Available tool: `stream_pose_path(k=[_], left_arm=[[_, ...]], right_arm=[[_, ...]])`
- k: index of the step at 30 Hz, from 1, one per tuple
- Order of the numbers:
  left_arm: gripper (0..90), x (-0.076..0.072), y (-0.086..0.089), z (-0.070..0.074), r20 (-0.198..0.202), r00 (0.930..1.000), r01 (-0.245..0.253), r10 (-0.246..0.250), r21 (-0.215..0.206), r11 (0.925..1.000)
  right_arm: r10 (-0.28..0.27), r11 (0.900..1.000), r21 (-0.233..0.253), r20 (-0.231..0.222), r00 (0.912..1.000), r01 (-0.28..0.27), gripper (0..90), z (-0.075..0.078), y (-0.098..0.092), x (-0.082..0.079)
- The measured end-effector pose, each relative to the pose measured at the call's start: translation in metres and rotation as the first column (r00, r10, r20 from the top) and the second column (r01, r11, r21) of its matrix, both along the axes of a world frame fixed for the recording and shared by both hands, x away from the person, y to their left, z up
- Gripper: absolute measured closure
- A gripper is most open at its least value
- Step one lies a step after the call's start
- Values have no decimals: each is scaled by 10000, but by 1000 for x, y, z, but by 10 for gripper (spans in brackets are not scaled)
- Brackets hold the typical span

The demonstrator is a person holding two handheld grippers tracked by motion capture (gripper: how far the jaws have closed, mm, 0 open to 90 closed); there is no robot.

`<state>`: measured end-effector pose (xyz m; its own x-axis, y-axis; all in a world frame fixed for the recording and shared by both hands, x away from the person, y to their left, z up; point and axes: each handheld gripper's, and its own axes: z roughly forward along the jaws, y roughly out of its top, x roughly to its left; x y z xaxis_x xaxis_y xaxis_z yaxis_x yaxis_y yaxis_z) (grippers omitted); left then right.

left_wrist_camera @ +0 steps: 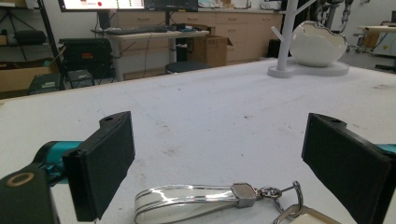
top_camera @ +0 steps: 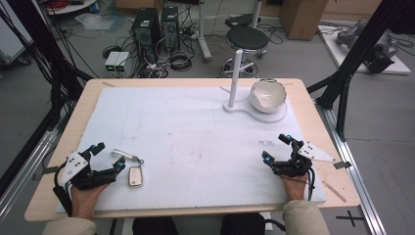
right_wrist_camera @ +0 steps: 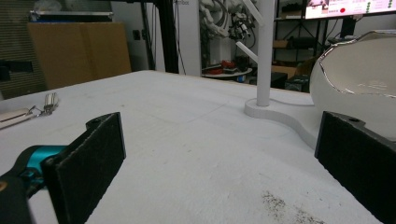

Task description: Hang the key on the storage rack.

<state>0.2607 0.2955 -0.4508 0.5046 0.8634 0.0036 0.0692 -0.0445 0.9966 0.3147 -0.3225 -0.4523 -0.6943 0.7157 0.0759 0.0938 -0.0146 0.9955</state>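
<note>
**Two grippers at rest, the keyring not yet taken**

Both grippers sat low at the near edge of the table, jaws spread wide and holding nothing. The left gripper (top_camera: 106,157) lay just beside the keyring (top_camera: 128,156), its metal strap stretched flat on the white mat (top_camera: 195,137) with the fob (top_camera: 135,176) at its end. From the left gripper view the strap (left_wrist_camera: 187,200) lay crosswise between the two open jaws, close in front of them and untouched. The right gripper (top_camera: 277,149) waited well apart on the other side, pointed toward the stand (top_camera: 235,78) and the bowl (top_camera: 267,95) at the far right.

I took this for the approach, before any grasp. The next move, as I judged it, called for the left gripper to ease forward and down until the strap sat between its pads, then close. The strap was thin and flat on the mat, so a shallow pinch could slip off it.
</note>
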Motion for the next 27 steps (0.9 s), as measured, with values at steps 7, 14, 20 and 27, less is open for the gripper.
stream_pose_path(k=[7,14,20,27], left_arm=[[100,0,-1,0,47,10000,-65,65,12,10000],[96,-1,0,0,98,9998,-164,164,-55,9999],[22,3,6,10,-80,9997,235,-235,-58,9997],[17,15,18,52,-13,9956,933,-935,814,9923]], right_arm=[[-28,10000,-42,80,10000,29,9,0,0,0],[-20,10000,-15,8,10000,20,9,0,0,0],[-28,10000,-44,19,10000,28,9,0,1,-1],[-5,10000,-39,13,10000,5,9,0,1,0]])
